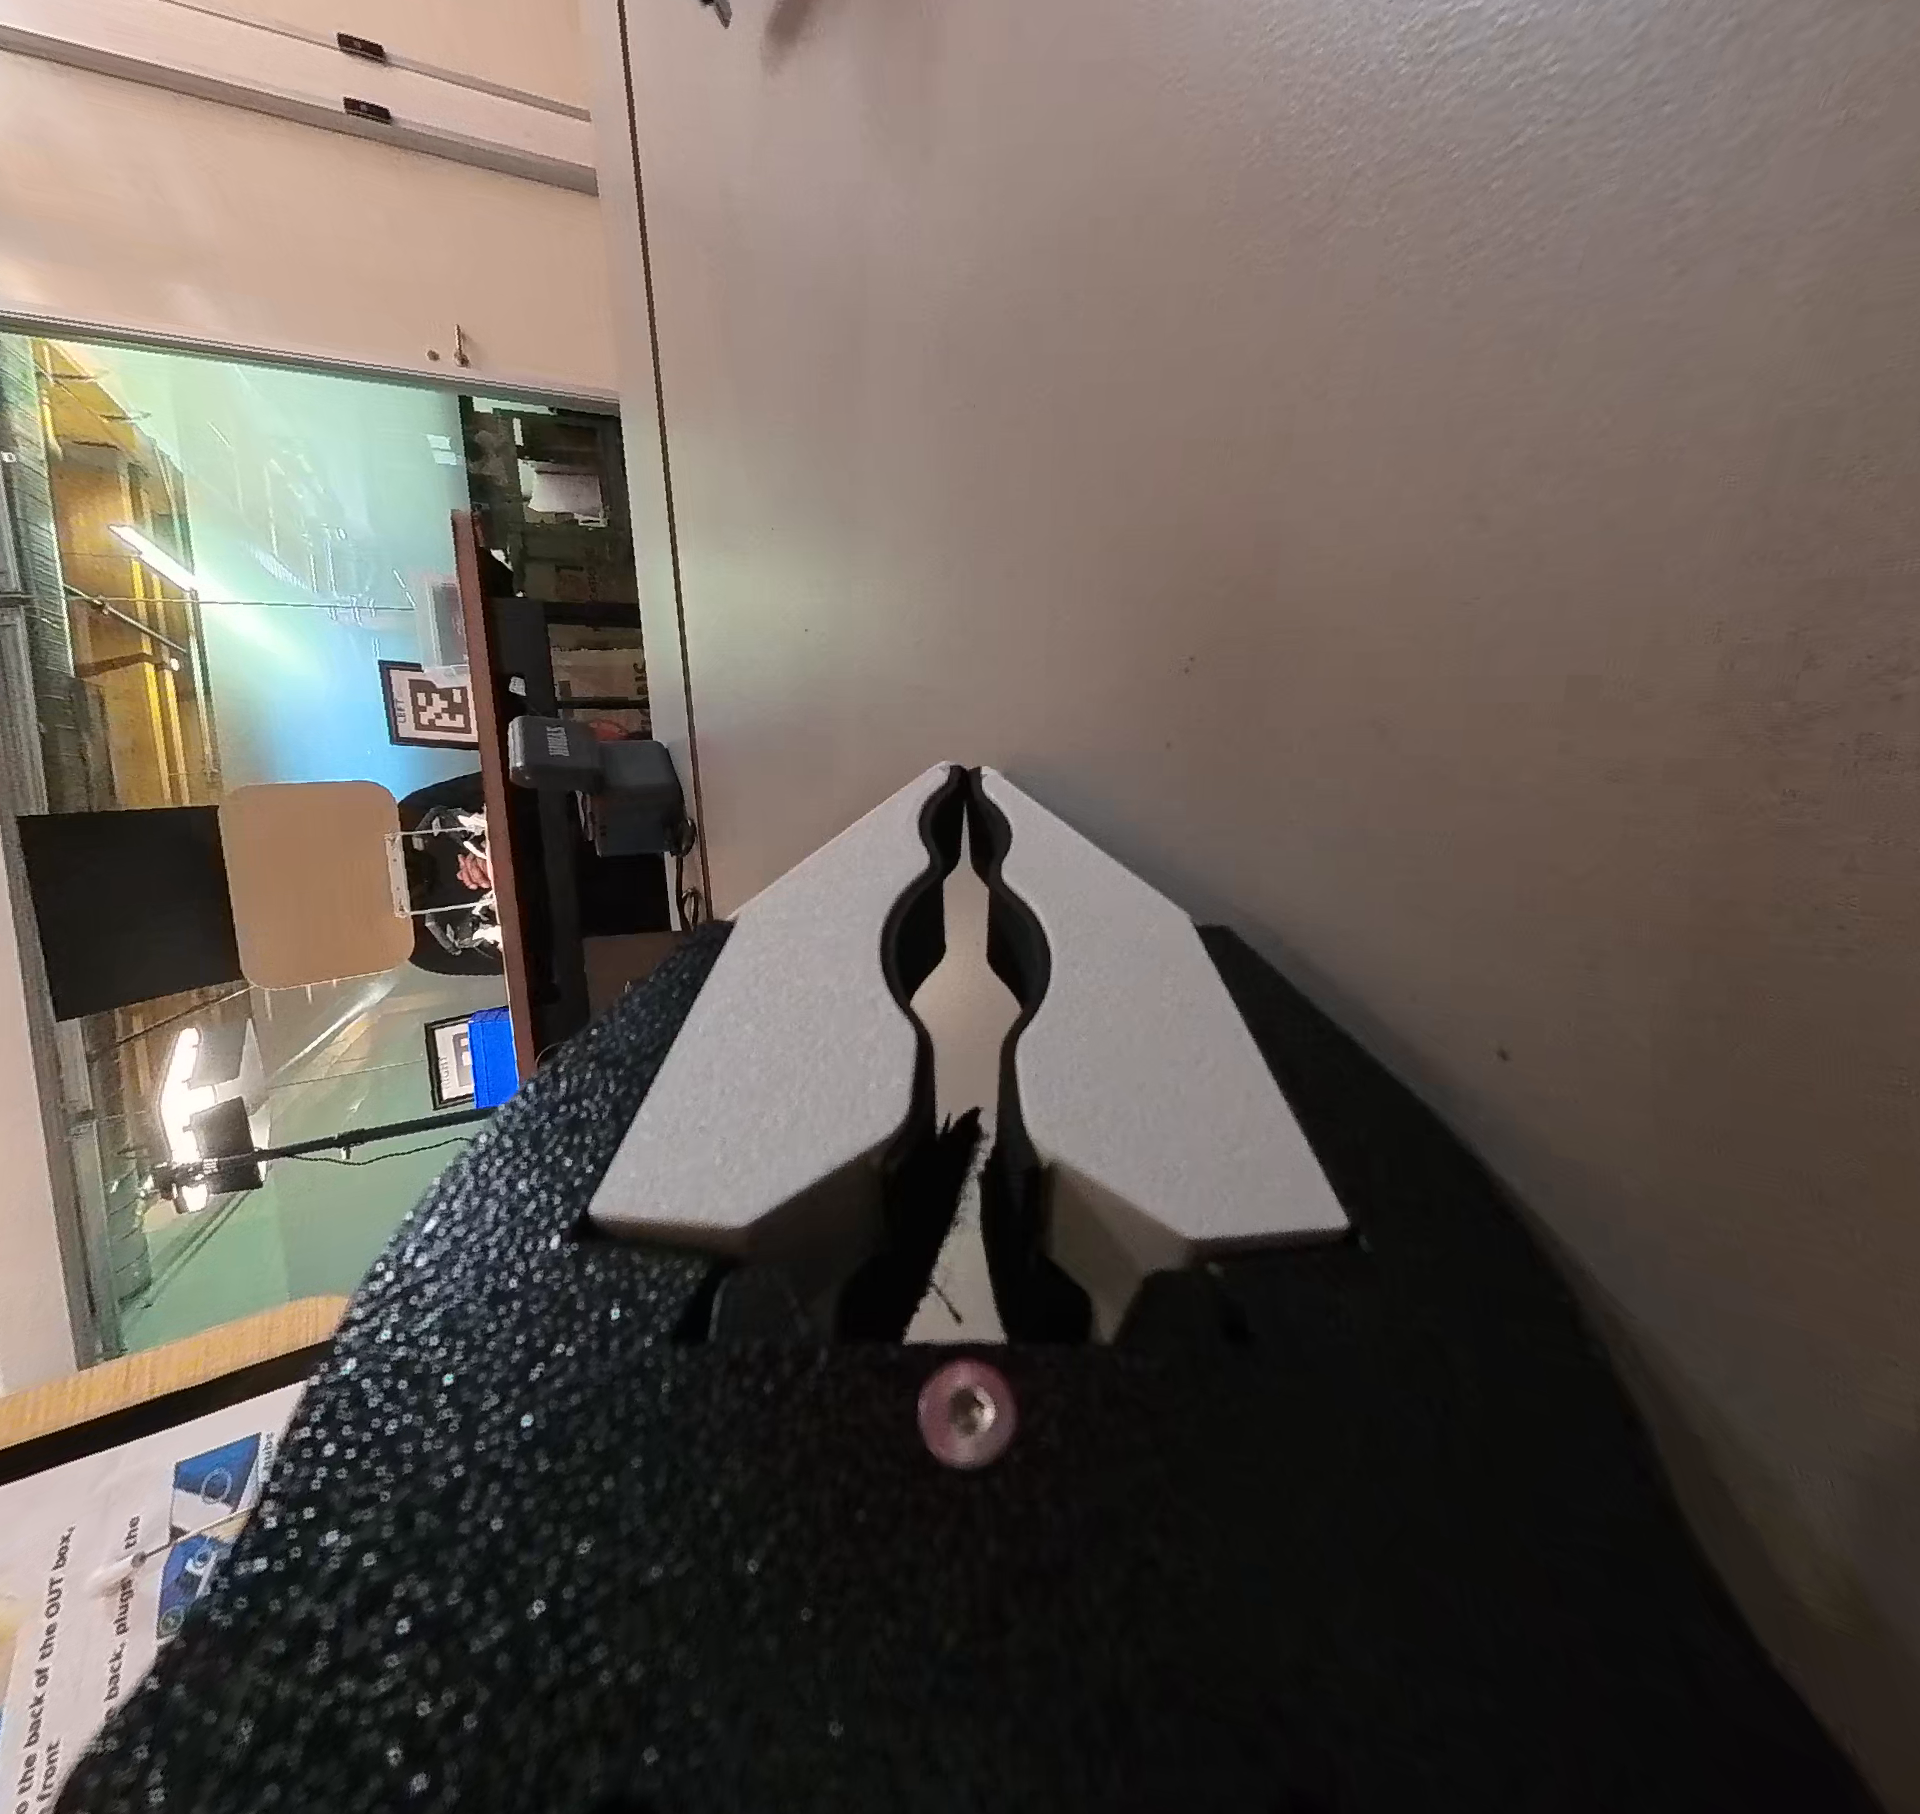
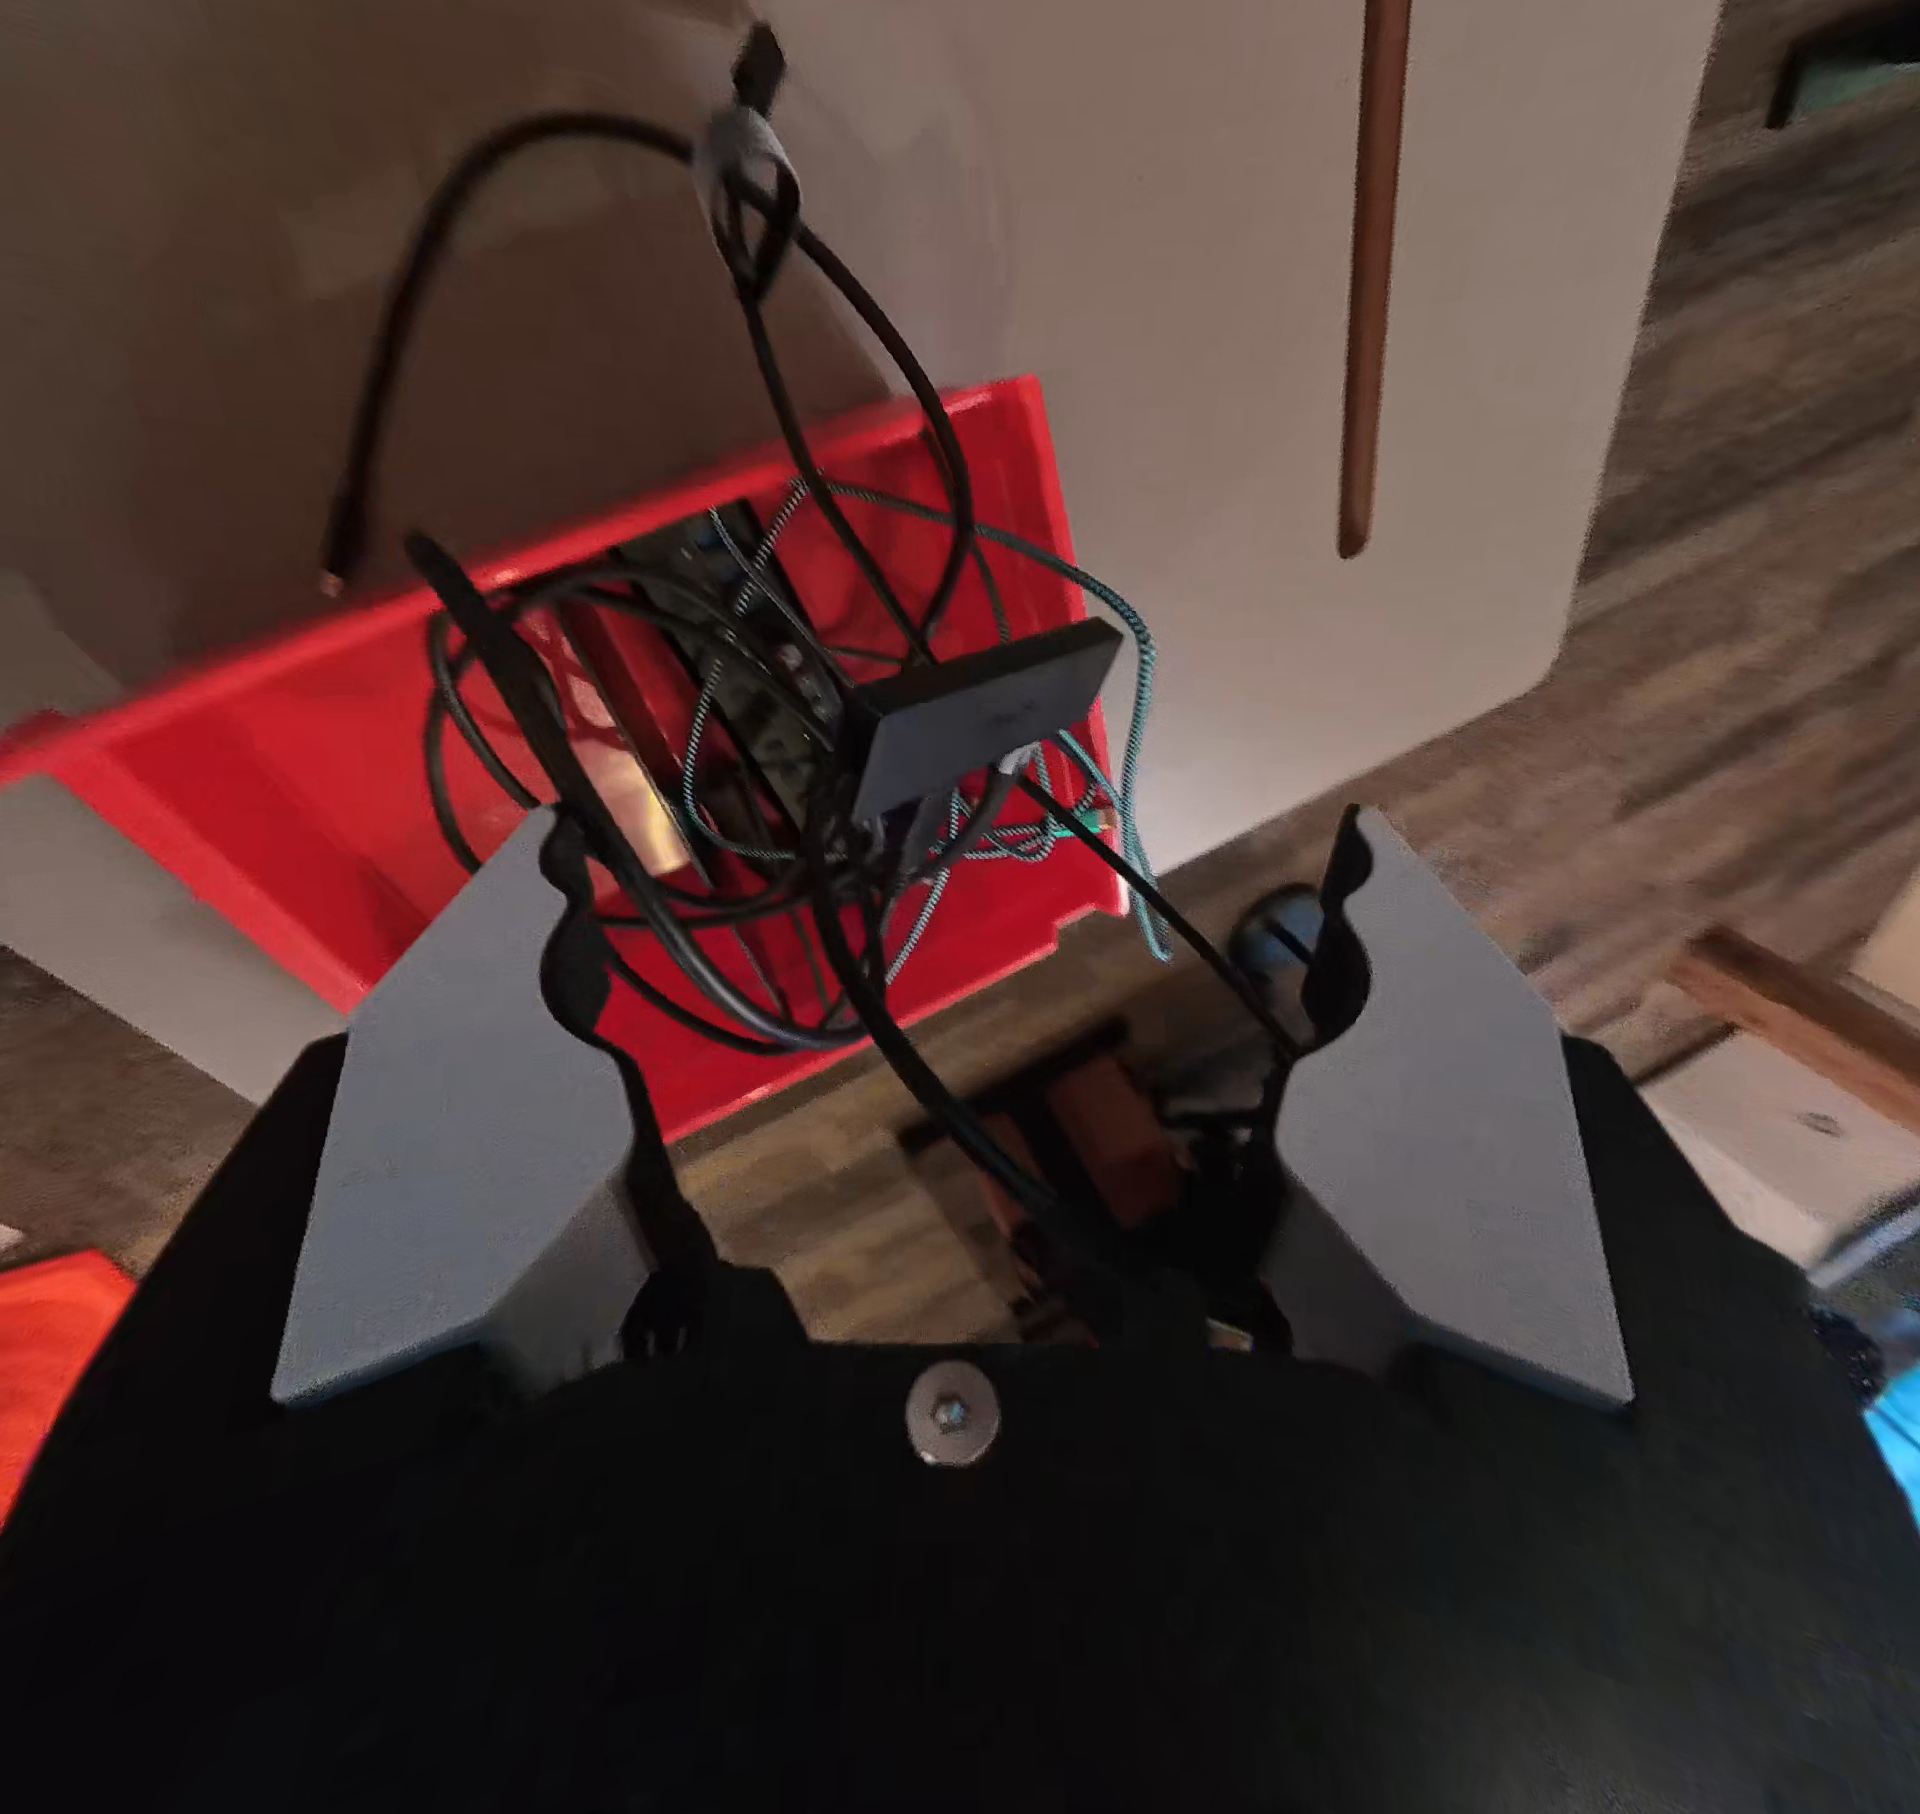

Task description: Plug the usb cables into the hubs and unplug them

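Left gripper (image 1: 961,775) — jaws closed tip to tip, empty, near the white tabletop (image 1: 1351,414). Right gripper (image 2: 951,834) — jaws spread wide, gripping nothing, before a dark hub (image 2: 982,715) tangled in black cables (image 2: 831,310) over the red bin (image 2: 291,777).

One red plastic bin (image 2: 312,756) is in view, one flat black rectangular hub (image 2: 987,715), one teal-and-white braided cable (image 2: 1127,725), and several tangled black cables (image 2: 499,725), too knotted to count.
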Demonstrator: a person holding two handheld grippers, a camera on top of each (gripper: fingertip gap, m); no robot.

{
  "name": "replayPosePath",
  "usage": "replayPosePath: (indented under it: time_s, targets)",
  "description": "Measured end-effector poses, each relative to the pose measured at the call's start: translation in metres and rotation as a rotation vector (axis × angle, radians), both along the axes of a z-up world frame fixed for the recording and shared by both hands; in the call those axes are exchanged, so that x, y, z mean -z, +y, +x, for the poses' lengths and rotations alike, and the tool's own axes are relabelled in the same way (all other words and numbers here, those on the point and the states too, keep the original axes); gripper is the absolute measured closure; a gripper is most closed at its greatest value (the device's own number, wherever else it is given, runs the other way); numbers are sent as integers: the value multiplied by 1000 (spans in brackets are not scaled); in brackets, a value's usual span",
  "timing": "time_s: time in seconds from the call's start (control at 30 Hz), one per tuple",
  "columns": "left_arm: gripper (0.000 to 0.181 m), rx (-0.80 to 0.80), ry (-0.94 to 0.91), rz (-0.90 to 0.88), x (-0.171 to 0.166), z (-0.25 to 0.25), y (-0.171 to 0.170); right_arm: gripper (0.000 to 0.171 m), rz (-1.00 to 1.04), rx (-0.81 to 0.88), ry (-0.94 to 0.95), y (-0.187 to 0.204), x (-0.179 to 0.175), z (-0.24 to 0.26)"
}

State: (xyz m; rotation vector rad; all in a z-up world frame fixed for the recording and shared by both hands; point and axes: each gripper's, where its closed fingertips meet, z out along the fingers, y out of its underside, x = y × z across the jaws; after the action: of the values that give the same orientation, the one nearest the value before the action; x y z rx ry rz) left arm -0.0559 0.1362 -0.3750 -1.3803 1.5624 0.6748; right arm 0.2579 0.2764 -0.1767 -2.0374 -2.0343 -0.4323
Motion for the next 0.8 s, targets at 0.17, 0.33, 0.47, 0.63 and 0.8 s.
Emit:
replayPosePath:
  time_s: [0.17,0.33,0.47,0.63,0.8]
  targets:
    - [181,2,2,-1,-1,1,0,31,-19,-1,128,1,6,-12]
    - [181,2,1,-3,-1,1,0,21,223,-222,133,11,-7,-24]
    - [181,2,1,-3,-2,1,0,14,352,-335,217,9,-21,-38]
    - [181,0,0,-5,-2,1,0,12,410,-354,400,4,-39,-49]
    - [181,-2,-1,-6,-2,0,0,12,446,-331,572,1,-65,-50]
